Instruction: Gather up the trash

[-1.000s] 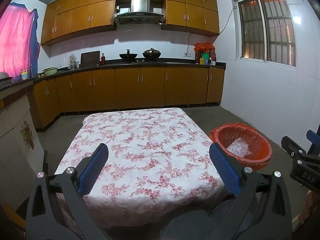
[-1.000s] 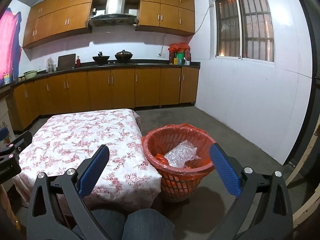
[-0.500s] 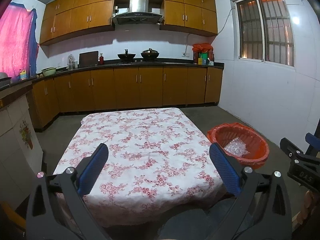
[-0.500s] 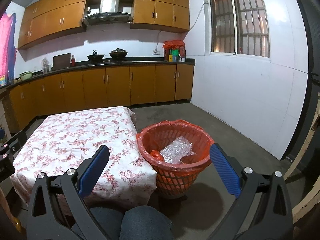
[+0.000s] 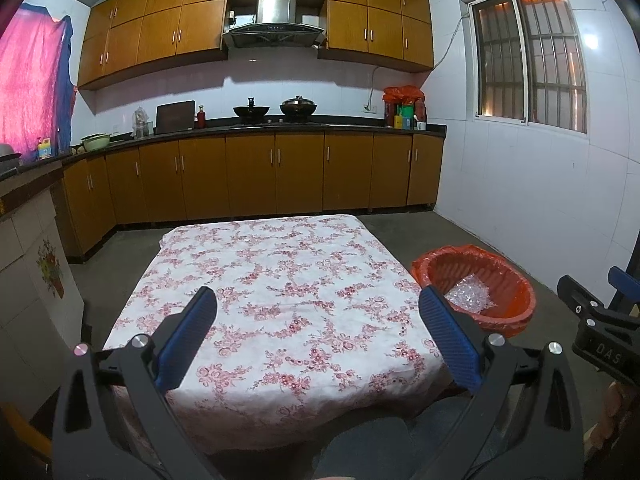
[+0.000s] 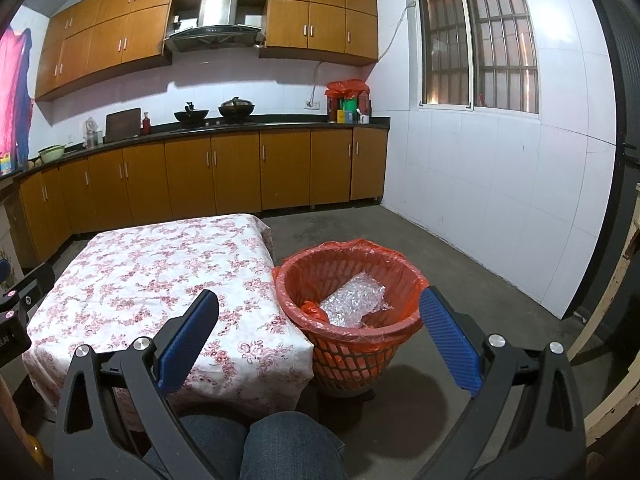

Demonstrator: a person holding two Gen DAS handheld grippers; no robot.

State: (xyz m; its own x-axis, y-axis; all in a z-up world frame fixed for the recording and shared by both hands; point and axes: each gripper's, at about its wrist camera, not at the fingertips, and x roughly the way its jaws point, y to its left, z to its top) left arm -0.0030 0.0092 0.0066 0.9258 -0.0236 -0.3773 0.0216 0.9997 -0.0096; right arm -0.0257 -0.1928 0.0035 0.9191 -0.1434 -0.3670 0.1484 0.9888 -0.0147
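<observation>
We hold the left gripper (image 5: 316, 316) over the near end of the worktop (image 5: 280, 280), fingers (image 5: 188, 336) spread wide w/ nothing between them. Right gripper (image 6: 318, 320) same: fingers (image 6: 448, 340) wide apart, empty, aimed at the gap between worktop corner and bin (image 6: 352, 352).

Bin sits on the floor just beside the worktop's right edge; whether it touches the cloth we can't tell. It's an orange mesh basket w/ an orange liner (image 6: 360, 248) folded over the rim. Inside lies a crumpled clear-plastic wad (image 6: 354, 300), prob. bubble wrap, texture too blurry to be sure. A bunched bit of orange next to it could be liner or more trash; can't say. Bin's base is partly cut off by shadow, and in the left view the near rim is hidden behind the right-side finger.

Worktop is covered by a floral cloth, so legs and the surface under it are hidden. Near edge drops behind our knees (image 6: 264, 440) in jeans.

In the left view the right gripper pokes in at the right edge, only partly in frame, a bit of hand (image 5: 612, 412) under it. In the right view the left gripper shows as a sliver at the left edge.

Far counter (image 6: 200, 128) carries pots, bottles, small stuff; too small to ID.
</observation>
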